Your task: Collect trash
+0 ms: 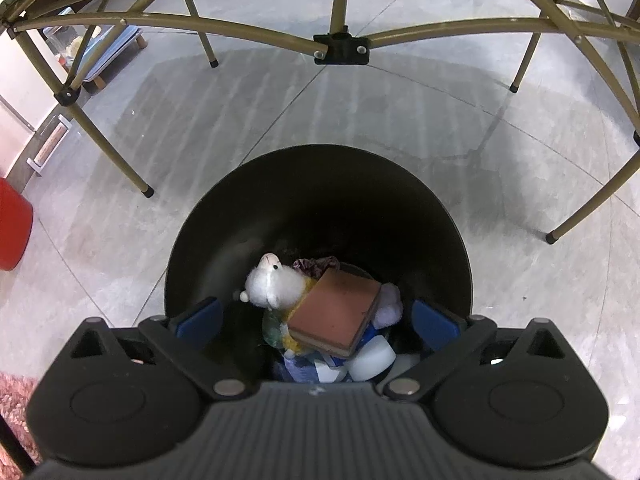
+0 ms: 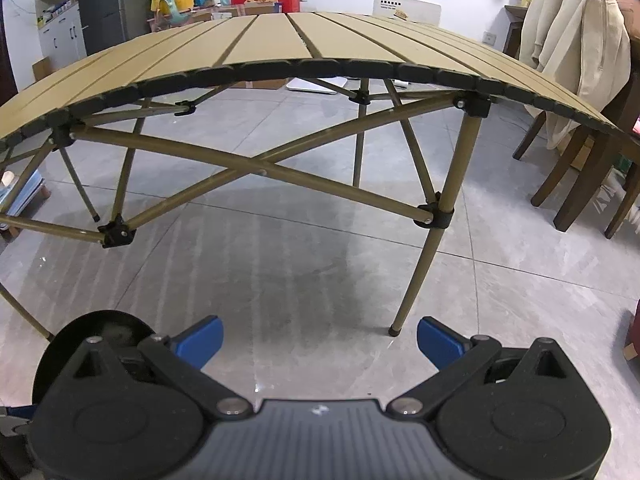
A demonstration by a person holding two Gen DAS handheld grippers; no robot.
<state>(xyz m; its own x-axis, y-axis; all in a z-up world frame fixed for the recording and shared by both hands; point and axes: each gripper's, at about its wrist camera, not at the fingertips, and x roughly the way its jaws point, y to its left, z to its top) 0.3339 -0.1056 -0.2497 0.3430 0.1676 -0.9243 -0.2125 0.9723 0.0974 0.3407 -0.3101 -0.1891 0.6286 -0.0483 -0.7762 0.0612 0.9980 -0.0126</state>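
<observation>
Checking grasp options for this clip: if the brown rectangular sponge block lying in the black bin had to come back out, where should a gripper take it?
Grip the brown rectangular sponge block across its two long side edges, coming straight down from above. It lies tilted on top of the pile in the black bin, broad face up, so only its edges give opposing surfaces.

Black round bin [image 1: 420, 216] on the floor holds brown sponge [image 1: 336, 312], white plush [image 1: 272, 286].
</observation>
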